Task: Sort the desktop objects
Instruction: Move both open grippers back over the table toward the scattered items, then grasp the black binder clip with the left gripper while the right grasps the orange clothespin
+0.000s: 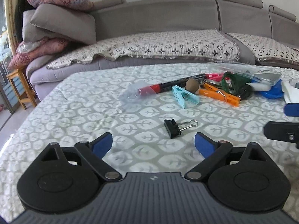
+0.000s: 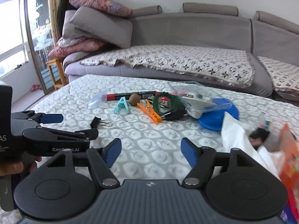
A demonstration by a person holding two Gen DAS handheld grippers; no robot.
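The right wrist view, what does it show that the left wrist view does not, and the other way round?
Only the right wrist view shows the left gripper from the side, the person's hand holding it, a window and white and orange packaging at the right. Only the left wrist view shows the left gripper's open fingers from behind, aimed at the binder clip. Both show the binder clip, light blue clothespin, orange clothespin, red and black marker, sofa and patterned cloth.

On the table [image 1: 74, 112] before me a binder clip [image 1: 172, 128] lies alone; behind it sit two clothespins, with a marker [image 1: 179, 82] farther back, then the sofa [image 1: 158, 22].
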